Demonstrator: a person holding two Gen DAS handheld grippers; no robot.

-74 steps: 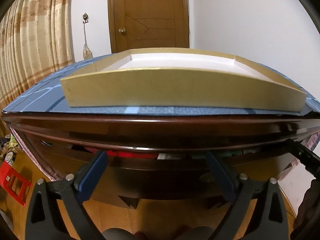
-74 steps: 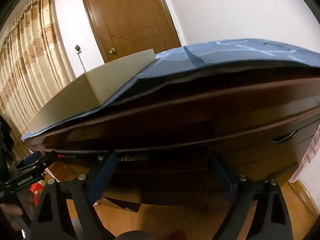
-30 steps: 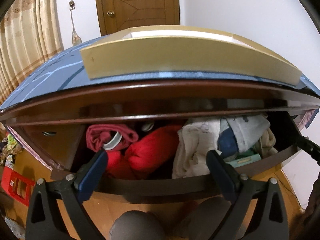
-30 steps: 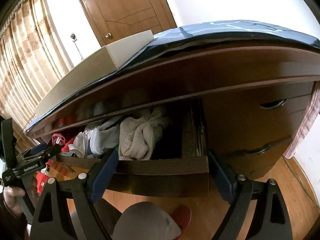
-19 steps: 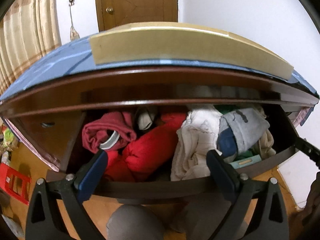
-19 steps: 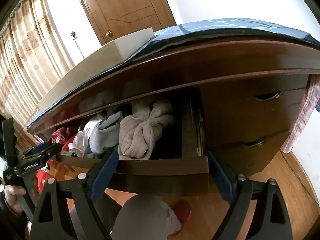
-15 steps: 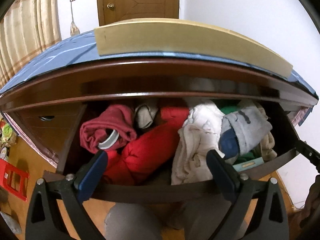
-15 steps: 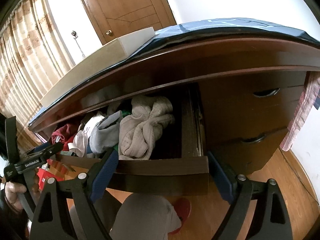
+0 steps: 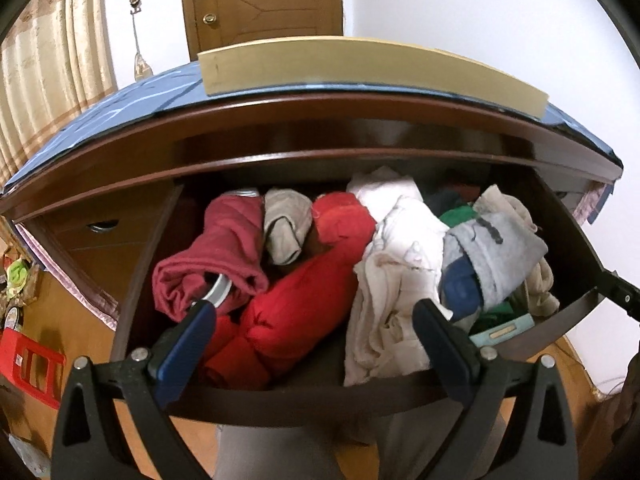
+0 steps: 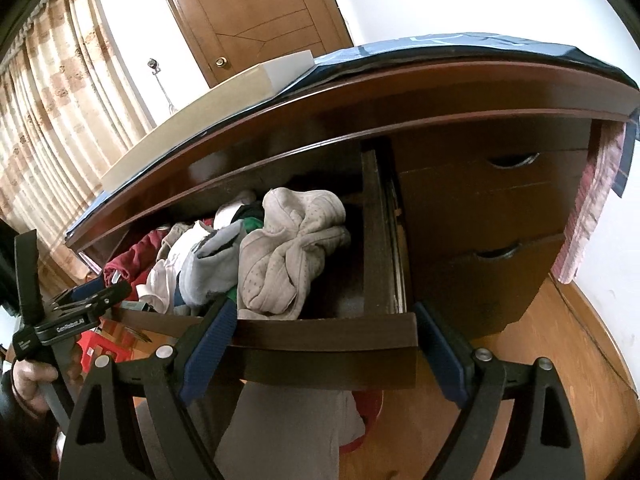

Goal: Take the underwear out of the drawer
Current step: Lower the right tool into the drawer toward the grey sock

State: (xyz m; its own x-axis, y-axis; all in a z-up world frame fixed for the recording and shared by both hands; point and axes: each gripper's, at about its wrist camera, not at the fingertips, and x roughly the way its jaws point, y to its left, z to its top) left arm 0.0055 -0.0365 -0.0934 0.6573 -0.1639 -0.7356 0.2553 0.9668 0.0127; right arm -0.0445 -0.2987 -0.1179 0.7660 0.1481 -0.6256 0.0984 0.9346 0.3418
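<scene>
Left wrist view: we have the drawer open, our left gripper and right gripper spread wide and empty, the underwear untouched inside.

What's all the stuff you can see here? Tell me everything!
drawer: one, dark brown, pulled open
maroon garment: one, drawer's left end
red bundle: one, beside the maroon one
white cloth: one, middle
grey garment: one, right of white
beige bundle: one, drawer's right end
box: one, tan, on the dresser top
door: one, brown, behind
left gripper: one, black and blue, open
right gripper: one, black and blue, open
</scene>
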